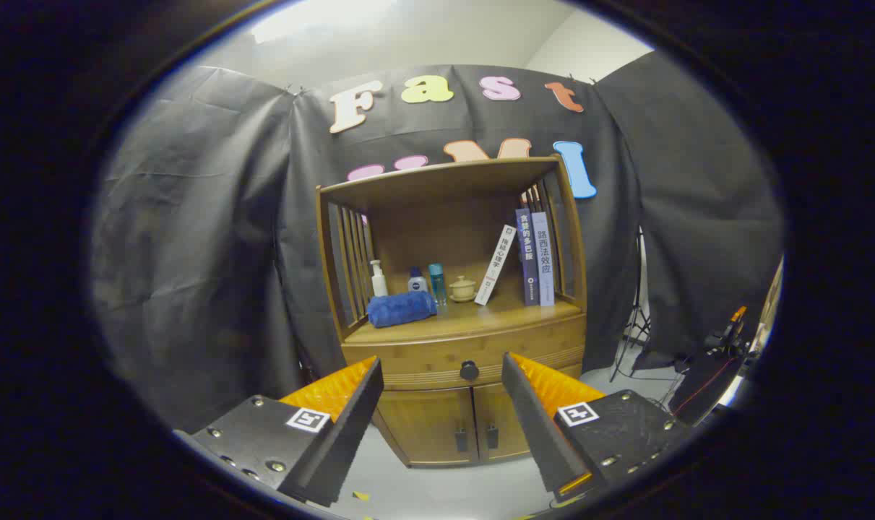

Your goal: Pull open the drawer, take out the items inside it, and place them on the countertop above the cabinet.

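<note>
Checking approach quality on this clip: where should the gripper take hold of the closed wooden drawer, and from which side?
Grip the round dark knob at the middle of the wooden drawer front, coming straight from the front. It is the only protruding part. The open gripper already frames it, its fingers apart with the knob beyond them.

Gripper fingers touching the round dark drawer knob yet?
Apart. The gripper view shows the open gripper short of the round dark drawer knob, which sits beyond the spread fingers.
</note>
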{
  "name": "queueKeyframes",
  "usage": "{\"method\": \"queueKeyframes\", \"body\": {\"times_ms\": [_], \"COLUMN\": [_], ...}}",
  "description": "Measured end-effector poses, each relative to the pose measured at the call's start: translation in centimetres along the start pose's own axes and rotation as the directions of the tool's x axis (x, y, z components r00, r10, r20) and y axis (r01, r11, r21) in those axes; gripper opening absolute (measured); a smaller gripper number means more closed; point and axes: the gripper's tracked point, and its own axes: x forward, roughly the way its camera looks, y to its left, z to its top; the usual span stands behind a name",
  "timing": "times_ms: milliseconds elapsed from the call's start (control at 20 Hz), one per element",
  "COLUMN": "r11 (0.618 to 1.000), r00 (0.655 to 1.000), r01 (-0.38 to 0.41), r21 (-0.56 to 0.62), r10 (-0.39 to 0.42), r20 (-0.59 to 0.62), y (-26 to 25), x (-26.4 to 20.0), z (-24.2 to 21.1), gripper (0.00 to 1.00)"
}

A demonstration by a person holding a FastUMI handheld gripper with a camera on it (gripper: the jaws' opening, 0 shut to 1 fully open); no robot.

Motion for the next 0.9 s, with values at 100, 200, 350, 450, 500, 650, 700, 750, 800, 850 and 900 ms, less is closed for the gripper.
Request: {"method": "queueKeyframes", "body": {"times_ms": [100,200,350,450,500,650,700,750,800,850,900], "r11": [1.000,1.000,1.000,1.000,1.000,0.999,0.999,0.999,0.999,0.999,0.999], "r00": [1.000,1.000,1.000,1.000,0.999,0.999,0.999,0.999,0.999,0.999,0.999], "r01": [-0.004,0.000,0.003,0.000,-0.006,-0.018,-0.016,-0.016,-0.014,-0.012,-0.012], "r21": [0.007,0.007,-0.011,-0.029,-0.029,-0.035,-0.039,-0.039,-0.035,-0.032,-0.029], "r10": [0.004,0.000,-0.003,0.001,0.007,0.019,0.018,0.018,0.015,0.013,0.013], "r20": [-0.003,-0.004,0.009,0.029,0.035,0.039,0.037,0.036,0.035,0.032,0.029], "y": [0.1,0.0,0.0,0.0,0.2,0.4,0.3,0.3,0.2,0.1,0.0], "x": [0.0,0.0,0.2,0.1,0.1,0.3,0.3,0.3,0.4,0.6,0.9], "z": [-0.2,-0.2,0.0,0.5,0.5,0.4,0.2,0.1,-0.1,-0.3,-0.5], "gripper": [0.99,0.99,0.99,0.99,0.99,0.99,0.99,0.99,0.99,0.99,0.99]}}
